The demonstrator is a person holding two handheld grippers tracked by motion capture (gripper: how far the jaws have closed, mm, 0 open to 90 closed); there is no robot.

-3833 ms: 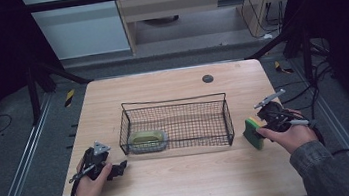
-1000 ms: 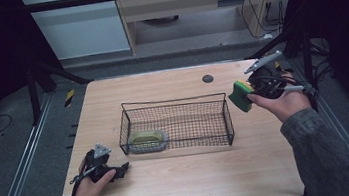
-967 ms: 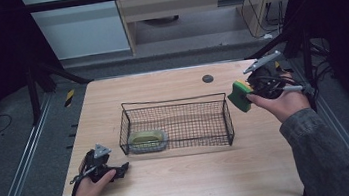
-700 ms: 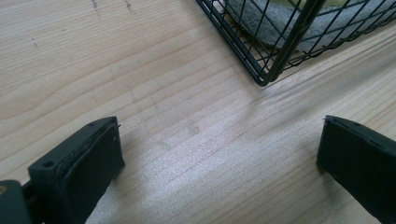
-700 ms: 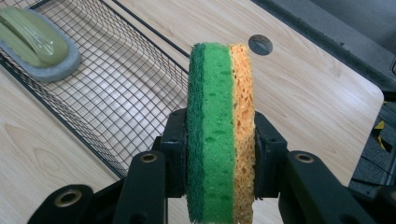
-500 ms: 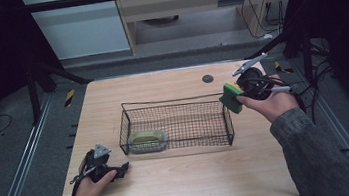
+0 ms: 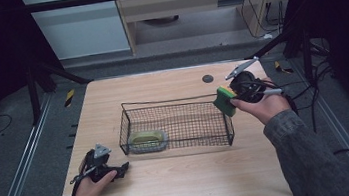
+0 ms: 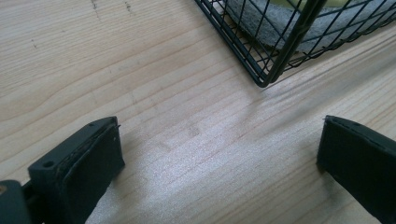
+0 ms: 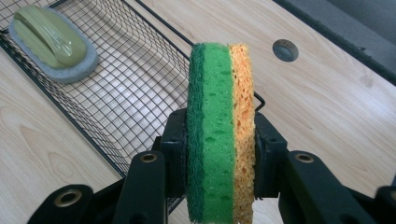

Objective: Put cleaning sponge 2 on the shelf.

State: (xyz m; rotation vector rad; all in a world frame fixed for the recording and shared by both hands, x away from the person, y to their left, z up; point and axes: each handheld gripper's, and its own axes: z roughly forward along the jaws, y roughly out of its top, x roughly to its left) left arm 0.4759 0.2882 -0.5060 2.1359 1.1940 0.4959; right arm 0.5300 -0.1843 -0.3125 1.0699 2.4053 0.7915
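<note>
Two grippers were seen at a wire basket (image 7: 175, 123): the right gripper (image 7: 230, 97), clamped on a green-and-orange sponge (image 9: 220, 126), was held above the basket's right end; the left gripper (image 7: 116, 170) rested unclenched off its near-left corner. Release is best made once the sponge is lowered inside, clear of the scrubber (image 7: 143, 141) already there.

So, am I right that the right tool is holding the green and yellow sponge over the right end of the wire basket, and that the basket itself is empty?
Not quite: the wire basket is not empty. A pale green scrubbing pad lies at its left end, as the right gripper view shows. The rest holds: the right tool is holding the green and yellow sponge over the basket's right end.
</note>
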